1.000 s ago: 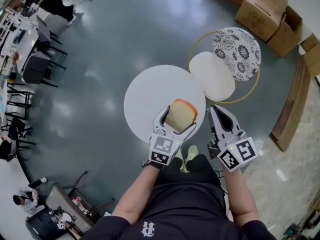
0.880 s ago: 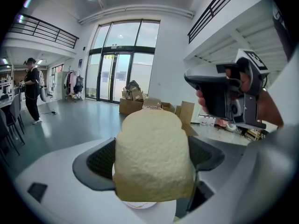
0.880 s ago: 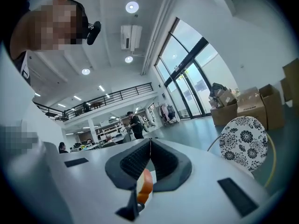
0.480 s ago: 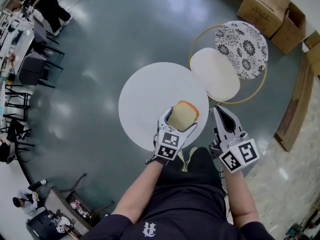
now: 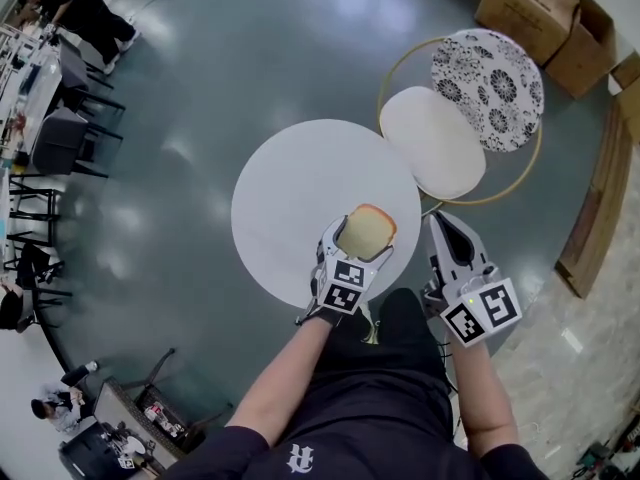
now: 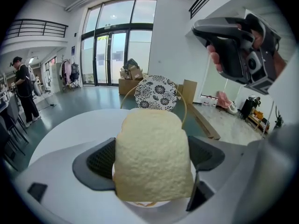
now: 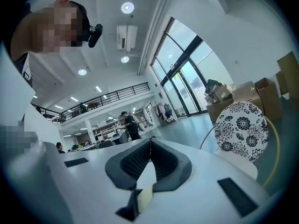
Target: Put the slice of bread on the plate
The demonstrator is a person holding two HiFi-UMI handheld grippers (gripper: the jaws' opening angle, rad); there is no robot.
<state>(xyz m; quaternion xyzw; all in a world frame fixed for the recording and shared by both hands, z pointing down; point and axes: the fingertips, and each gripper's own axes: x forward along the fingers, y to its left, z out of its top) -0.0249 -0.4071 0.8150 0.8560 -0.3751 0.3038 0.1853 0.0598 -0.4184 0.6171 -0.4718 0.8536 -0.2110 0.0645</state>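
Over the near edge of the round white bench (image 5: 290, 188), the left tongs (image 5: 362, 240) hold the slice of bread (image 5: 366, 231) by its two side crusts. The jaws are narrowed just enough to pinch it. The left gripper view shows the slice upright, its pale crumb face filling the gap between the pads.

The right tongs (image 5: 443, 226) hang just beside, apart from the bread, their jaws pressed together on nothing.

I can make out no plate on the bench in any view. Beyond it stands only a chair (image 5: 440, 143) with a cream seat and a flower-patterned back.

The main hazard, as I judge it, is letting go too soon. The slice hangs close to the bench rim, so an early release could drop it on bare bench or over the edge to the floor. Soft bread also gives: a harder squeeze would crush it, and a looser one would let it tip forward out of the pads.
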